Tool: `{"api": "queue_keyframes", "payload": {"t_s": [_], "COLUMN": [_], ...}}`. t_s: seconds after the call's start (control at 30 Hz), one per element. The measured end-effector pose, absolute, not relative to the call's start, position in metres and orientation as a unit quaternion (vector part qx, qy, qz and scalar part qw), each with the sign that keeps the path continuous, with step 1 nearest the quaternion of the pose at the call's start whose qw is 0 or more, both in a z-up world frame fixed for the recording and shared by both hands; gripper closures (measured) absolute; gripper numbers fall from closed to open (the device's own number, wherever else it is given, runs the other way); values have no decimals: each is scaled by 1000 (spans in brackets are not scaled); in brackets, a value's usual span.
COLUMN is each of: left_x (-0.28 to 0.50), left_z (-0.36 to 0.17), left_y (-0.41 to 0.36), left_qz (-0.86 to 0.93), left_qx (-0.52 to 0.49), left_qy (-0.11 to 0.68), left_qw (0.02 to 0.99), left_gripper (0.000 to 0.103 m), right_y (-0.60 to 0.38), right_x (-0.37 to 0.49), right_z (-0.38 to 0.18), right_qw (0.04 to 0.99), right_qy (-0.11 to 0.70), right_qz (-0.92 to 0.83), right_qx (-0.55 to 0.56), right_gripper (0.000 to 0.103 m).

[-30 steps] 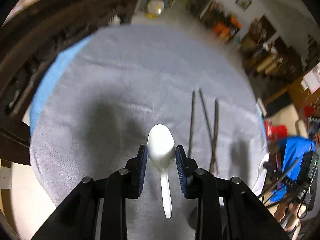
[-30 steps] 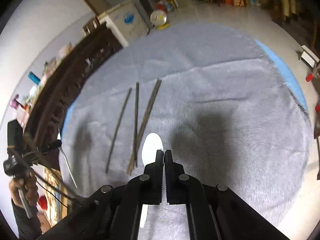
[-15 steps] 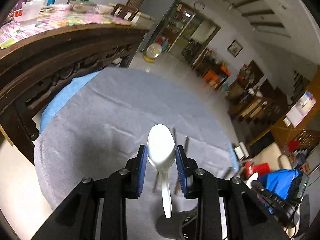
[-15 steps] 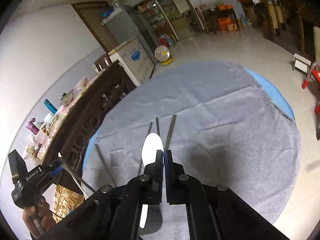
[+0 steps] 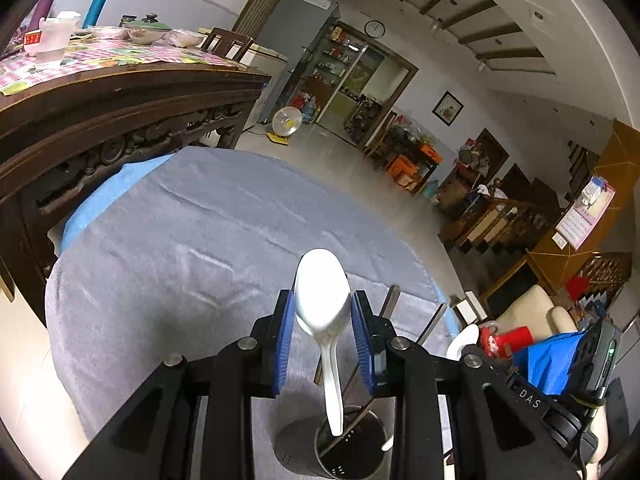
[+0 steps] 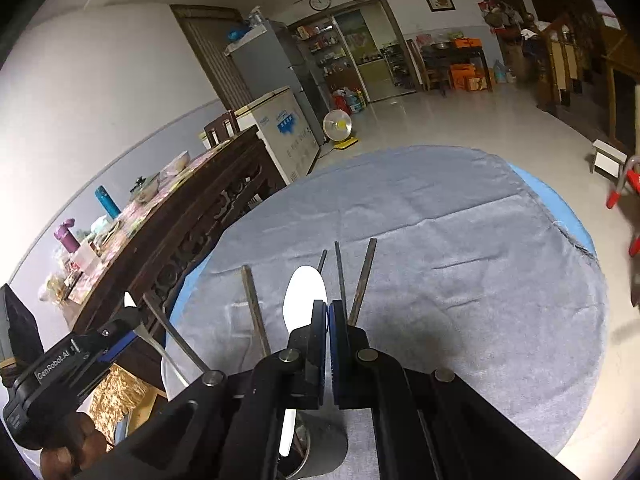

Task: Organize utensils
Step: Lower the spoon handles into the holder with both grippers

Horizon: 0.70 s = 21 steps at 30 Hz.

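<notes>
My left gripper [image 5: 322, 300] is shut on the bowl of a white spoon [image 5: 322, 292]. Its handle hangs down over the mouth of a perforated metal utensil holder [image 5: 352, 456], which has chopsticks [image 5: 352, 380] standing in it. My right gripper [image 6: 328, 308] is shut on a second white spoon [image 6: 304, 294], held at the bowl's edge. That handle drops toward the same holder [image 6: 320, 452]. Three dark chopsticks [image 6: 362, 276] lie on the grey cloth [image 6: 460, 280] beyond the fingers. In the left wrist view the right gripper [image 5: 472, 344] is at the right.
The round table under the grey cloth [image 5: 180, 260] has a blue layer showing at its rim. A dark carved wooden table [image 5: 120, 112] with dishes stands close on the left. A red stool [image 6: 628, 192] and open floor lie beyond the far edge.
Both grippers have risen and tilted up with their spoons. They have drawn back from the loose chopsticks, and the metal holder has come into view beneath them.
</notes>
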<state>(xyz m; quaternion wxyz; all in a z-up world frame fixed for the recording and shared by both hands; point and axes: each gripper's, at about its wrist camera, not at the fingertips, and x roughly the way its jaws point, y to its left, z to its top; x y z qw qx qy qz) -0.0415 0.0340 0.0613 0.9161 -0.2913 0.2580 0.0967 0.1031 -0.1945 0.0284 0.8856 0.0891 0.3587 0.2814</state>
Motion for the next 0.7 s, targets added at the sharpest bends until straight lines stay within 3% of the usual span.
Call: {"api": "queue_keyframes", "payload": {"t_s": [0.7], "left_x": [-35], "left_z": [43], "left_y": [0], "left_qz": [84], "left_qx": [-254], "left_qy": [294], "left_qw": [918], "left_gripper": [73], "right_y": [-173], "right_x": [91], "right_z": [5], "right_qw": [888], "right_qy": [361], "right_qz": [282], "right_qx": [42], "right_gripper": [101]}}
